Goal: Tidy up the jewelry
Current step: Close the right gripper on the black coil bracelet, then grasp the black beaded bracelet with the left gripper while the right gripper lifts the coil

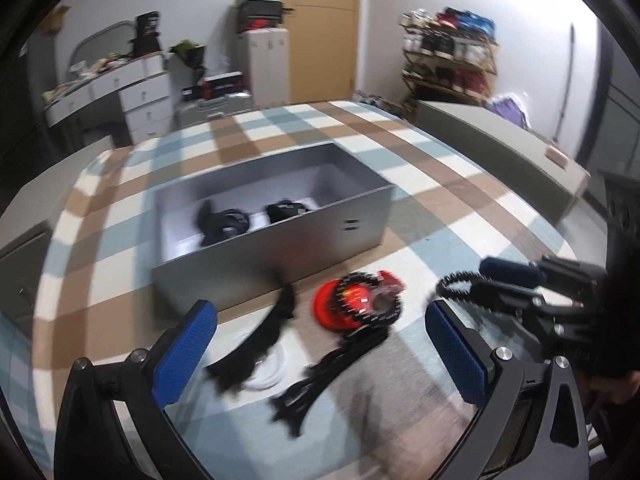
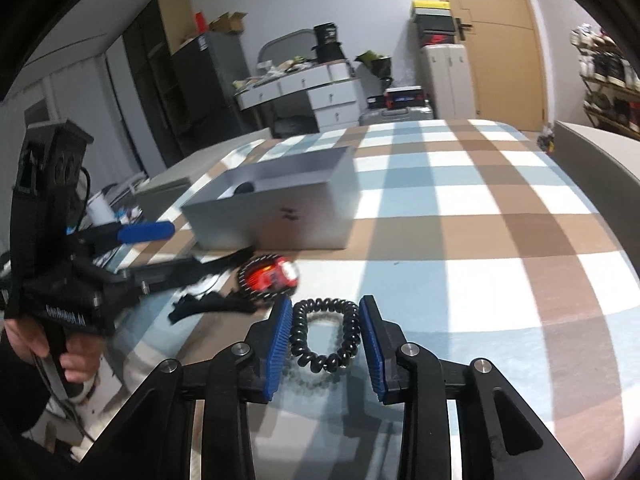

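Note:
My right gripper (image 2: 325,336) is shut on a black spiral hair tie (image 2: 324,360), its blue pads pressing both sides of the coil just above the checked cloth. From the left wrist view the same coil (image 1: 450,284) sticks out of the right gripper (image 1: 496,288). My left gripper (image 1: 320,352) is open and holds nothing; it hangs over black ribbon-like pieces (image 1: 264,340), a white ring (image 1: 274,374) and a red round item with a black beaded bracelet (image 1: 354,304). Behind them stands an open grey box (image 1: 280,248) with black items (image 1: 224,222) inside.
The checked blue, brown and white cloth (image 2: 460,240) covers the whole surface, with the grey box (image 2: 280,220) at its left. A low grey bench (image 1: 500,148) runs along the right edge. A white dresser (image 1: 136,96), a wooden door and a shoe rack (image 1: 452,60) stand behind.

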`<state>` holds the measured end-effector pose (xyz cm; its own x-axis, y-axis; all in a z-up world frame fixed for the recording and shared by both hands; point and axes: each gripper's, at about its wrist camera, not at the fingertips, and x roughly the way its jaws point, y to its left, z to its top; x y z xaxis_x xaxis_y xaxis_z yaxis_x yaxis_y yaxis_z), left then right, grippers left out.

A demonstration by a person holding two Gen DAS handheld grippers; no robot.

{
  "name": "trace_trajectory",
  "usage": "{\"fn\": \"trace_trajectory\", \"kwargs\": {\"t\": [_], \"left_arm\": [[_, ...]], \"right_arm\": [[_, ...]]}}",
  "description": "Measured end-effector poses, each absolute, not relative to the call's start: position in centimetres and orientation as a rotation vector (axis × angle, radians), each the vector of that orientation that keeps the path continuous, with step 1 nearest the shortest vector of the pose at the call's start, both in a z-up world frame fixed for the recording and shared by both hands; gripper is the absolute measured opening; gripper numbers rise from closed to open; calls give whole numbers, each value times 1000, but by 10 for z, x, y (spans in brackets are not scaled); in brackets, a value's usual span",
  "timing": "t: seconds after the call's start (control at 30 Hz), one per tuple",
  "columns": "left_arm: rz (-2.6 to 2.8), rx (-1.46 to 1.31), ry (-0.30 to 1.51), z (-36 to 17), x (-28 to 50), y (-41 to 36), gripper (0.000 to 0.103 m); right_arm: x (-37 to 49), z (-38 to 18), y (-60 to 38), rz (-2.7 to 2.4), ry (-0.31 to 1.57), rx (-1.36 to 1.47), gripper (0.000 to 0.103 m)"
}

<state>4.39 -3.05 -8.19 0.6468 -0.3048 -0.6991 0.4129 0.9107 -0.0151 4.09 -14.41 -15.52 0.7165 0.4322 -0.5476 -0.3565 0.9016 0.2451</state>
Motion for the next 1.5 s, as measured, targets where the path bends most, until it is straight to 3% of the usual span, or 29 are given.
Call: {"fn": "trace_trajectory", "kwargs": {"t": [0.03,0.07,0.13,0.43,0.5,0.67,0.73,0.8,0.87,1.17,1.27,1.5], "left_arm": [[-417,160,774,-83,45,-34,102],[-424,174,789,-85,48,-39,102],[-439,200,814,-90,53,-47,102],[-466,280,865,-100,66,-62,101],[-467,287,884,-102,71,-62,97],[-461,332,918,-109,77,-66,86],[-460,359,912,-108,76,-68,76],[-475,372,915,-107,76,-69,50],[-490,378,923,-105,75,-71,45],[-516,324,868,-88,65,-65,37],[-526,295,825,-78,60,-60,37],[-516,230,791,-70,58,-48,37]], "right_arm": [[42,-155,-146,434,634,127,33],[43,-154,-149,427,629,128,17],[47,-154,-155,430,643,142,5],[47,-161,-159,446,660,138,8],[45,-160,-163,442,655,137,8],[45,-158,-168,431,640,147,20],[45,-158,-169,432,641,158,23],[46,-159,-168,433,645,160,30],[45,-159,-167,435,643,155,34],[42,-157,-164,450,649,151,40],[42,-156,-161,456,653,152,48],[41,-154,-150,473,657,134,48]]}}
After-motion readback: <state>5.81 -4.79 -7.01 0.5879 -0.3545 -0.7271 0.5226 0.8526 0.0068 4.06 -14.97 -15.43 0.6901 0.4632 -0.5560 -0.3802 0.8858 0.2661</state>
